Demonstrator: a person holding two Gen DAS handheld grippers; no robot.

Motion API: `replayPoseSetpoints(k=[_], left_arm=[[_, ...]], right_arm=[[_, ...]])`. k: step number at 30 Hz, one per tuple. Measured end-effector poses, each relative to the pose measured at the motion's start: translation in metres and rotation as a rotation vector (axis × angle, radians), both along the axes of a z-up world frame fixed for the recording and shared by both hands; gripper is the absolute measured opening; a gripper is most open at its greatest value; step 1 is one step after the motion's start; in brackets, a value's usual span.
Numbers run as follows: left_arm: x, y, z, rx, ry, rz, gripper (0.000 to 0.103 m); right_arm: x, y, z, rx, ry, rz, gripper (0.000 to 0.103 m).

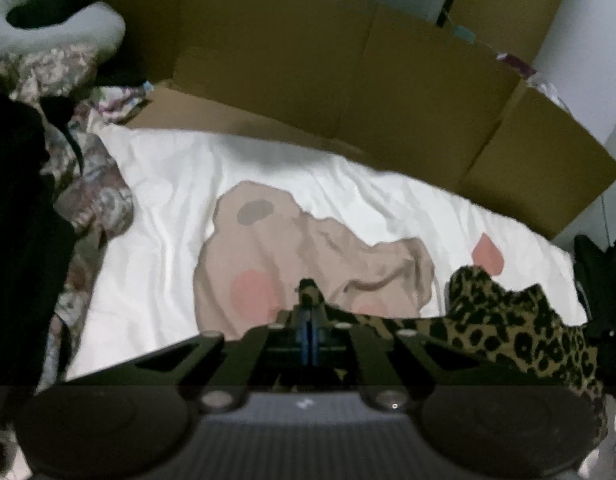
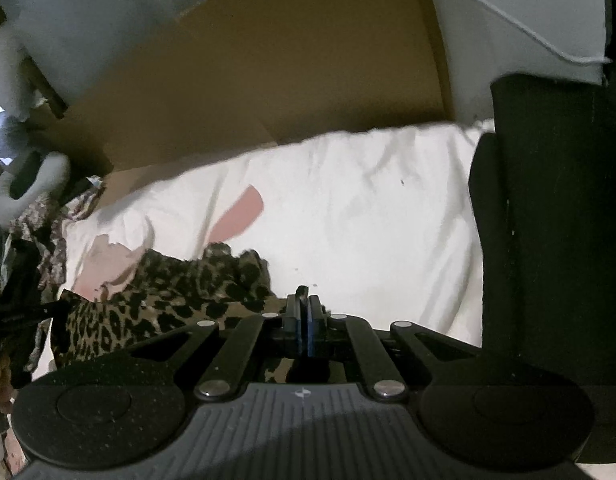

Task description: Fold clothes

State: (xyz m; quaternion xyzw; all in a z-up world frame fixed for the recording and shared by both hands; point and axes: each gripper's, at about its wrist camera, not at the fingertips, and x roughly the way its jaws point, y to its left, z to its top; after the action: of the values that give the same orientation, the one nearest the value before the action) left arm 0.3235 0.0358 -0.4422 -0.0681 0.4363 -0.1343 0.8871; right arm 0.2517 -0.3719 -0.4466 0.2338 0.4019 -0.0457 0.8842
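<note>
A leopard-print garment (image 1: 508, 320) lies bunched on a white bed sheet (image 1: 155, 208) printed with a beige bear. My left gripper (image 1: 308, 296) is shut, and a fold of the leopard cloth sticks up from between its pads. From there the cloth stretches off to the right. In the right wrist view the same garment (image 2: 167, 296) lies to the left and runs under the fingers. My right gripper (image 2: 305, 300) is shut too, with a small dark bit of the garment's edge poking out between its pads. The sheet (image 2: 368, 220) ahead of it is bare.
An open cardboard box (image 1: 348, 80) stands along the bed's far side (image 2: 267, 80). A pile of floral clothes (image 1: 87, 200) and a grey neck pillow (image 1: 47, 28) sit at the left. A tall black object (image 2: 548, 240) blocks the right.
</note>
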Motion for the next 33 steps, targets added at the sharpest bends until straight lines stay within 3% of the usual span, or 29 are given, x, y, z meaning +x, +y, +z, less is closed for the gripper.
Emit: replayPoseSetpoints(k=[5,12,15,17,19,28,33], left_arm=[[-0.001,-0.002,-0.010,0.017,0.020,-0.008,0.005],[0.000,-0.007,-0.021,0.070,0.059,-0.012,0.024],[-0.002,-0.011,-0.025,0.094,0.056,-0.022,0.029],[-0.001,-0.012,-0.027,0.115,0.050,-0.026,0.038],[0.000,-0.012,-0.028,0.126,0.046,-0.024,0.041],[0.005,-0.014,-0.031,0.129,0.054,-0.026,0.042],[0.012,-0.016,-0.030,0.135,0.089,-0.037,0.042]], right_arm=[[0.002,0.002,-0.008,-0.011,0.017,0.008,0.001],[0.006,0.005,-0.014,-0.015,0.043,0.007,0.007],[0.006,0.006,-0.015,-0.025,0.050,0.010,0.013],[0.007,0.006,-0.018,-0.035,0.061,0.009,0.020],[0.009,0.006,-0.020,-0.057,0.074,0.003,0.038],[0.015,0.008,-0.029,-0.065,0.089,0.047,0.039],[0.024,0.022,-0.031,-0.145,0.110,0.126,0.039]])
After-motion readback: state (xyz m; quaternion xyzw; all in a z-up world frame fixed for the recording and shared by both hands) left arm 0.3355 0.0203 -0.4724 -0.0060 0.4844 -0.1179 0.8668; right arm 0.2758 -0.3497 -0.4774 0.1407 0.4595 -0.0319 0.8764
